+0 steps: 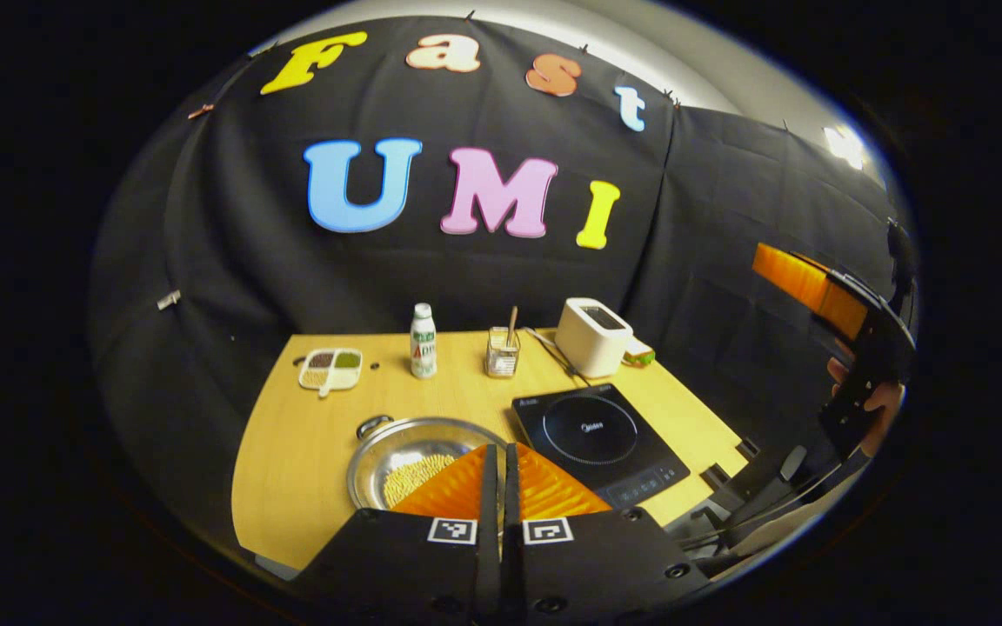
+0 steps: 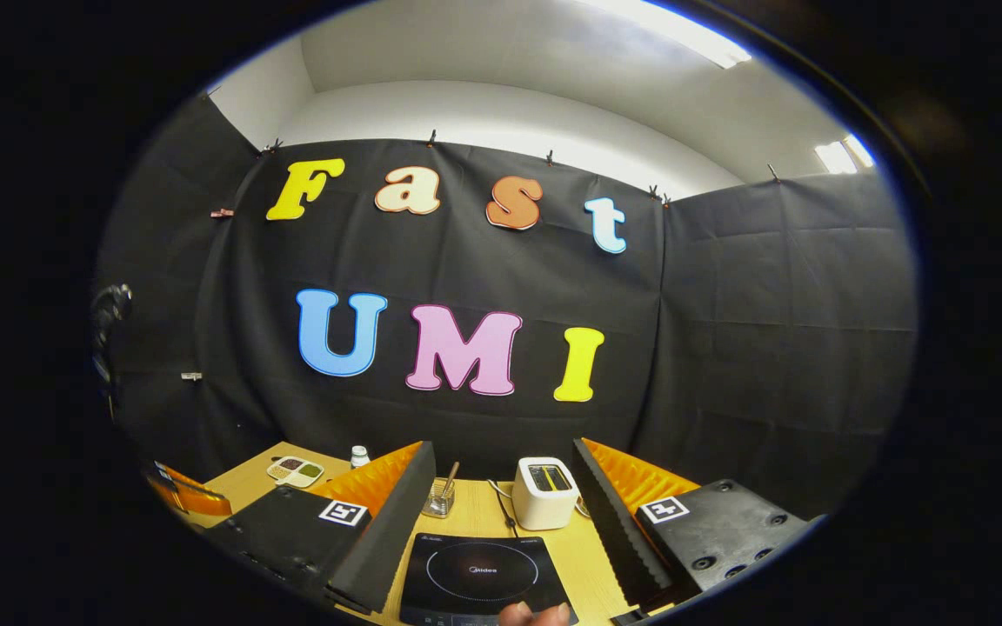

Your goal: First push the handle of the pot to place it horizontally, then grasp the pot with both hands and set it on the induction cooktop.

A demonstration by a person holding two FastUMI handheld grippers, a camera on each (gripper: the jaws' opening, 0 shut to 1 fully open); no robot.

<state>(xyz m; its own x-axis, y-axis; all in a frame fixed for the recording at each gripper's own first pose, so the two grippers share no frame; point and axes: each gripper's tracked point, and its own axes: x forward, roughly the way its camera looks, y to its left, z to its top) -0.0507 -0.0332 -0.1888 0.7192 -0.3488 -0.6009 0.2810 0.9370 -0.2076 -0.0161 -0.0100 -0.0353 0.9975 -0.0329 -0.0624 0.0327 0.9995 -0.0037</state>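
Right gripper (image 2: 501, 487) was held up high with its jaws spread wide, nothing between them. Through the gap sat the induction cooktop (image 2: 479, 574) on the wooden table (image 2: 592, 565), a white toaster (image 2: 544, 493) just behind it, and a glass jar (image 2: 440, 498) left of that. A snack tray (image 2: 295, 470) sat further left.

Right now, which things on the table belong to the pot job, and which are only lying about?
For the job:
- pot, holding yellow grains
- cooktop, to the pot's right
- left gripper, fingers together
- right gripper, fingers apart

Lying about:
- toaster
- bottle
- glass jar with a stick
- divided dish
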